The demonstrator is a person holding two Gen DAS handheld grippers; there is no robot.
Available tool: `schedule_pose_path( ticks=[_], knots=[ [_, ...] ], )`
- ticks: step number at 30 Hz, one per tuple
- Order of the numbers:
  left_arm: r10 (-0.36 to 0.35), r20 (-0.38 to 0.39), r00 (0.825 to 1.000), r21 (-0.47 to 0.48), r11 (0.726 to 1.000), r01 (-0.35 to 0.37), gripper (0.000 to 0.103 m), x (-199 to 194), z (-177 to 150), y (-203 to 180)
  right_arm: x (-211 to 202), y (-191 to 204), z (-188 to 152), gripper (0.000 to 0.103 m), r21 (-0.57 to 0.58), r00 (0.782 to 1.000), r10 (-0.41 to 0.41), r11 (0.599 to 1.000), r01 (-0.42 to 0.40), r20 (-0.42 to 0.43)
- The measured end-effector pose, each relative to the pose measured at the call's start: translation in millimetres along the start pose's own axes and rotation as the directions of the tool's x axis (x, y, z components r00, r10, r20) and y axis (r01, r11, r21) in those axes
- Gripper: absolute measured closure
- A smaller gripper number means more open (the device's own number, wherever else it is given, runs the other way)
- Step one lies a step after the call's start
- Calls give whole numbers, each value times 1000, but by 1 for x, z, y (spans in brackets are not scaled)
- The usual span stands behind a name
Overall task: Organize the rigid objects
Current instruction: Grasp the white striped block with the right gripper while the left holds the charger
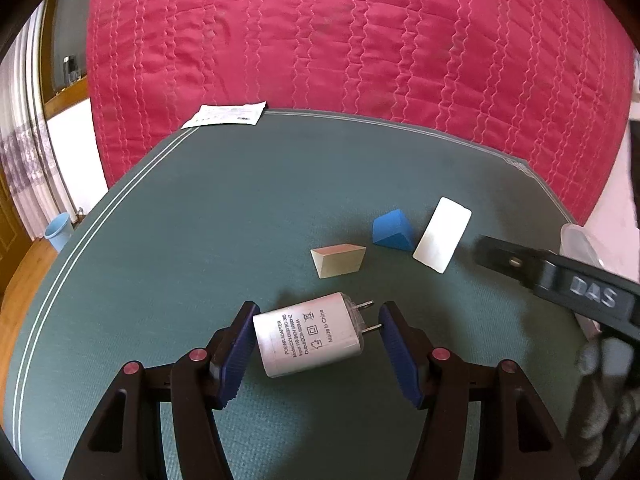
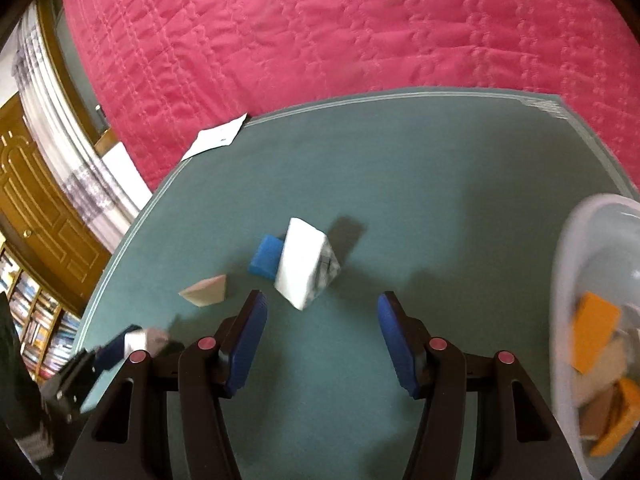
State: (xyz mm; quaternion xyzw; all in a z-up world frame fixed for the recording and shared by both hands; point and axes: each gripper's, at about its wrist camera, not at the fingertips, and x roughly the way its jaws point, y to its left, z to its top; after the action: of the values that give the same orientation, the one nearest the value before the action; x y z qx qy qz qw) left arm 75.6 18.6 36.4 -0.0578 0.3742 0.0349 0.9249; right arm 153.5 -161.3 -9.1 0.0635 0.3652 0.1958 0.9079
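A: Left gripper [image 1: 316,354] fingers grip the power adapter [image 1: 308,334] by base and prongs above the table's [image 1: 180,220] near edge; it could pivot loose.

B: Right gripper [image 2: 322,342], half-open and empty, might knock the white block [image 2: 306,264] mid-table.

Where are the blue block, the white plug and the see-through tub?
blue block [image 1: 390,232], left wrist view, its front face
white plug [image 1: 308,334], left wrist view, its labelled side
see-through tub [image 2: 568,248], right wrist view, its rim
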Motion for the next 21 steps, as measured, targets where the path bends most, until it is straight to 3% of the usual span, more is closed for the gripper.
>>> schedule_pose_path(
  ticks=[7,12,15,21],
  knots=[
    [2,-15,1000,-30,1000,-2,39,3,-4,9,37,21,13,46,-33,999,14,999,-15,-29],
    [-6,-27,1000,-39,999,5,39,5,-4,11,52,25,17,57,-58,999,-40,998,38,-36],
    [-7,-32,999,-43,999,5,39,6,-4,11,53,24,17,64,-80,998,-60,995,58,-18],
    [-13,-28,1000,-44,999,12,39,4,-5,10,48,15,14,64,-85,997,-82,993,82,8]
  ],
)
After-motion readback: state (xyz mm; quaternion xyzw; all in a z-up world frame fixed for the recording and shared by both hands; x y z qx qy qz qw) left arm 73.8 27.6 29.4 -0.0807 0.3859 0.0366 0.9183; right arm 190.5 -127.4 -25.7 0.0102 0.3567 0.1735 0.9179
